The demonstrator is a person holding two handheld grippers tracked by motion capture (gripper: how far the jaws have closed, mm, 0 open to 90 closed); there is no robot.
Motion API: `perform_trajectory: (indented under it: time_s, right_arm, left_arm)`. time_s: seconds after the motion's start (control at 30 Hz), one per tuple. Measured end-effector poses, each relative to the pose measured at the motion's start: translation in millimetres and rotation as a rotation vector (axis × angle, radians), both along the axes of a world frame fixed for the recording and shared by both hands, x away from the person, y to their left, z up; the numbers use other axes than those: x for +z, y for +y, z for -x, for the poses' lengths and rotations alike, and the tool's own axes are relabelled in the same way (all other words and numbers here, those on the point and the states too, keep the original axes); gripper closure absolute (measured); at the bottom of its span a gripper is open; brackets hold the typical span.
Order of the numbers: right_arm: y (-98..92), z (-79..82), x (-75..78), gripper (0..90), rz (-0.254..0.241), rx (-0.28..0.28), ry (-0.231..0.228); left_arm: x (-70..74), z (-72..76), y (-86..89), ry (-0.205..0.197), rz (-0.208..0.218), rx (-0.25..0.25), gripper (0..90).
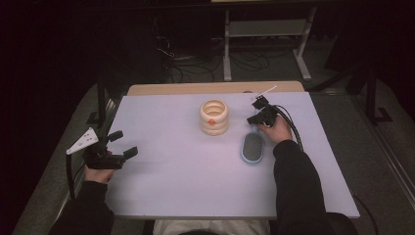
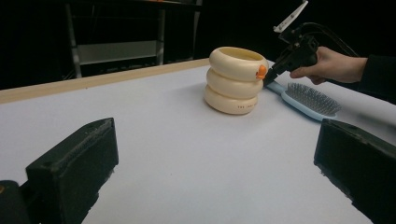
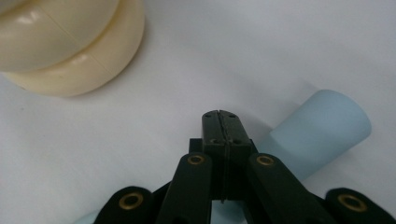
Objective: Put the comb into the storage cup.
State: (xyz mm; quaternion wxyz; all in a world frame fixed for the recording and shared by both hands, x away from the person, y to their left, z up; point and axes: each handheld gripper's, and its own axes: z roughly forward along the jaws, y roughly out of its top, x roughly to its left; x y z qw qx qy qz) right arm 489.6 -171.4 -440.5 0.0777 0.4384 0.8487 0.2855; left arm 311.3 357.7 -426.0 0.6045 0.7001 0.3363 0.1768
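A cream holder (image 1: 214, 117) shaped like three stacked rings, with an orange spot on its side, stands at the table's middle back. A light blue hairbrush (image 1: 253, 147) lies bristles up to its right, handle pointing away from the person. My right gripper (image 1: 250, 120) hovers just over the handle end (image 3: 322, 130), jaws shut flat against each other with nothing between them (image 3: 220, 116). The holder (image 3: 60, 42) sits close by its tips. My left gripper (image 1: 122, 144) rests at the table's left edge, open and empty (image 2: 210, 163), facing the holder (image 2: 236, 79) and the brush (image 2: 308, 98).
The white tabletop (image 1: 186, 171) has a wooden strip (image 1: 195, 88) along its far edge. Beyond it stand a metal rack (image 1: 264, 29) and loose cables (image 1: 195, 68) on the floor. The right gripper's cable (image 1: 293, 127) trails over the table's right side.
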Motion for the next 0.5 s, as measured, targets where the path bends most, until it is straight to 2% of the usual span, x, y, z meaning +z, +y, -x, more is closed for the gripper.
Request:
perform_trajectory:
  time_s: [0.17, 0.4, 0.5]
  right_arm:
    - [-9.2, 3.3, 0.6, 88.7, -0.014, -0.012, -0.005]
    - [-25.7, 9.9, -3.5, 88.7, -0.069, -0.044, -0.008]
    - [-32.9, 12.6, -3.3, 88.6, -0.070, -0.052, -0.006]
  left_arm:
    - [-0.2, -0.3, 0.0, 0.001, -0.001, -0.002, 0.0]
    - [-0.5, -0.6, -0.1, 0.006, 0.005, -0.002, 0.0]
    - [-0.6, -0.7, -0.2, 0.008, 0.005, -0.002, 0.0]
